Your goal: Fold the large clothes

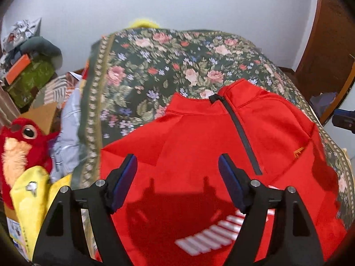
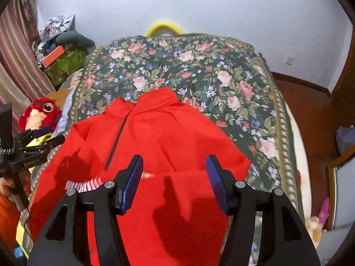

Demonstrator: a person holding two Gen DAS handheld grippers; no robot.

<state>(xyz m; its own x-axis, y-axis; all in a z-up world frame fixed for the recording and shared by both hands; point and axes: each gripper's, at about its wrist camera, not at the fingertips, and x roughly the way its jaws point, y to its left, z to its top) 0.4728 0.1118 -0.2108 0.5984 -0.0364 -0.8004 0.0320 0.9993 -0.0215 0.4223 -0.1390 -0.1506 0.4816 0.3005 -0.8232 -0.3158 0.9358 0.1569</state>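
Observation:
A red half-zip top (image 1: 199, 137) lies front up on the floral bedspread (image 1: 155, 66), collar toward the far end, with a dark zipper (image 1: 241, 133) and a white striped print (image 1: 210, 237) near its lower part. My left gripper (image 1: 177, 161) hovers over the top's left chest, open, with nothing between its blue pads. In the right wrist view the same top (image 2: 177, 137) fills the near half of the bedspread (image 2: 221, 71). My right gripper (image 2: 174, 161) hangs above its right side, open and holding nothing. The left gripper (image 2: 33, 146) shows at that view's left edge.
A red plush bird (image 1: 20, 141) and a yellow plush (image 1: 28, 195) sit beside the bed's left edge. Boxes and clutter (image 1: 28, 71) pile up at the back left near a curtain (image 2: 15, 55). Wooden furniture (image 2: 310, 115) stands on the right, and a yellow ring (image 2: 165, 27) beyond the bed.

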